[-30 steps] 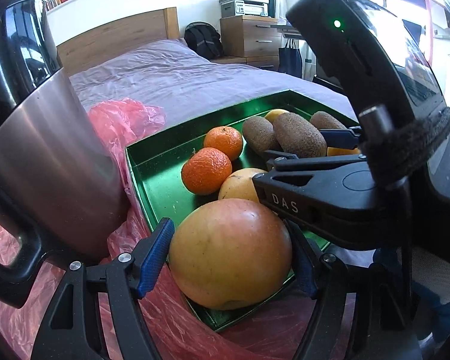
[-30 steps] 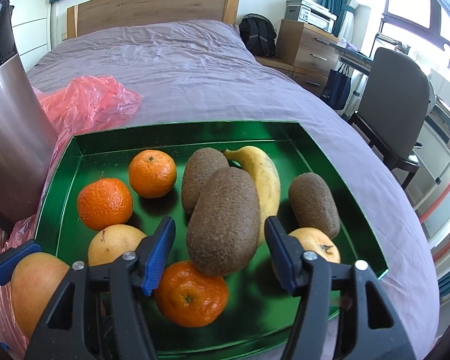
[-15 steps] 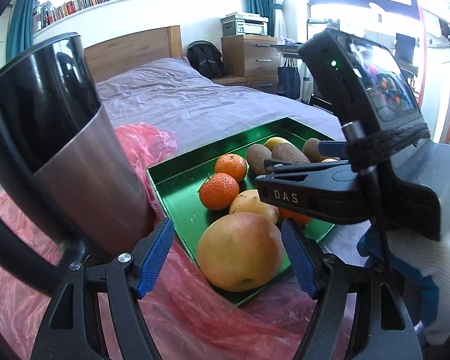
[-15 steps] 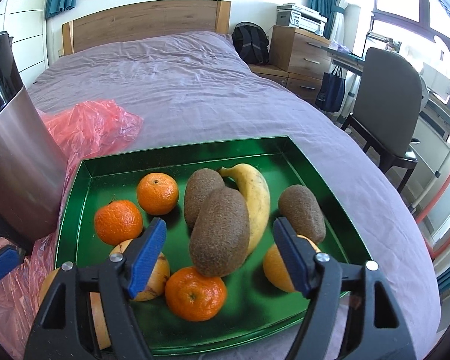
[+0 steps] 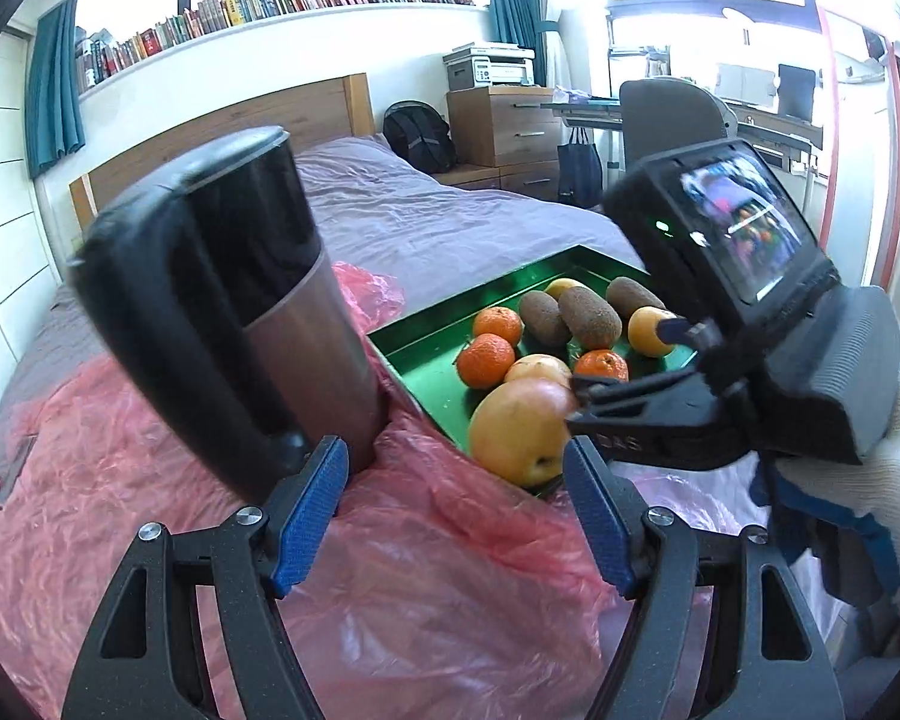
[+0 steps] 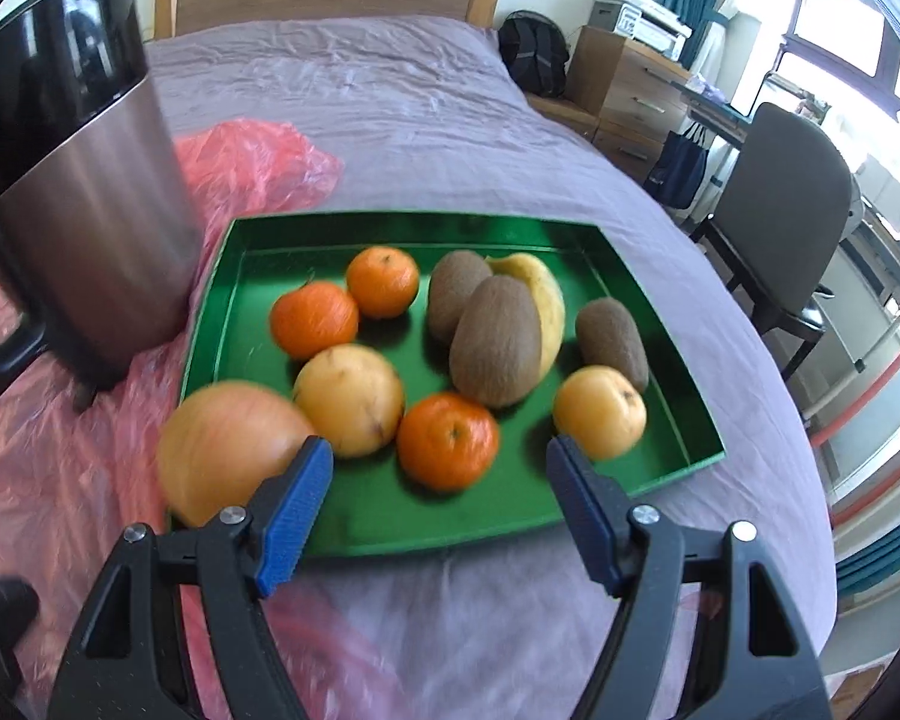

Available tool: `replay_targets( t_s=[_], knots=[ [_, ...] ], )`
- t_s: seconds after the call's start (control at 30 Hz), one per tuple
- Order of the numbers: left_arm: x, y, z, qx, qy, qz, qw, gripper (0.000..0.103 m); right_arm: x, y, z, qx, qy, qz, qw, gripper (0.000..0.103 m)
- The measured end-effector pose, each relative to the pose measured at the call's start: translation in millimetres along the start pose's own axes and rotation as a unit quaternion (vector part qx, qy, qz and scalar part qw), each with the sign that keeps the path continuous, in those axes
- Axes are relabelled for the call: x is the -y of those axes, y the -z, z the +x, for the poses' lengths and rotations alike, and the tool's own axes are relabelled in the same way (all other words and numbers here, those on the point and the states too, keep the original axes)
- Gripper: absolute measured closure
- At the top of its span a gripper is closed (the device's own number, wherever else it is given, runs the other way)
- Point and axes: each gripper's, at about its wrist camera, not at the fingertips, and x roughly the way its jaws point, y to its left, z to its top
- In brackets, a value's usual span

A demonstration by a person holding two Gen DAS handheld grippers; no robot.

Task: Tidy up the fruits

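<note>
**Fruit gathered on green tray, both grippers empty**

Purple-sheeted bed underneath everything. Steel bin with black lid upright on pink plastic sheet, just left of green tray. On the tray: large yellow-red apple at the near left corner, over the rim; yellow round fruit touching it; banana half hidden behind two brown kiwis; a third kiwi apart to the right, smaller yellow fruit just before it; three mandarins spread across left and middle. Left gripper above the plastic, jaws moderately apart, nothing between. Right gripper over the tray's near edge, jaws just widened to full spread, nothing gripped.
</note>
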Motion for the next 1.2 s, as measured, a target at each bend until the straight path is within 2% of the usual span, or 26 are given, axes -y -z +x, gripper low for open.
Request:
replay_targets(
  t_s=[0.17,0.37,0.53,0.8,1.07,1.2],
  knots=[
    [-10,3,-21,0.003,-0.006,-0.005,1.0,0.034,-8,16,-27,-0.018,0.007,-0.024,1.0,0.0],
    [-29,10,-40,-0.004,-0.029,-0.013,0.9995,0.034,-39,51,-46,-0.072,-0.058,-0.055,0.994,0.0],
    [-55,22,-51,-0.027,-0.057,-0.034,0.9974,0.034,-64,83,-61,-0.107,-0.103,-0.067,0.987,0.0],
    [-77,48,-65,-0.057,-0.092,-0.037,0.9934,0.034,-84,111,-88,-0.125,-0.135,-0.076,0.98,0.0],
    [-81,59,-80,-0.07,-0.096,-0.028,0.9925,0.033,-95,123,-103,-0.131,-0.149,-0.09,0.976,0.0],
    [-84,63,-85,-0.074,-0.102,-0.029,0.9916,0.029,-102,126,-107,-0.133,-0.152,-0.098,0.974,0.0]
  ],
)
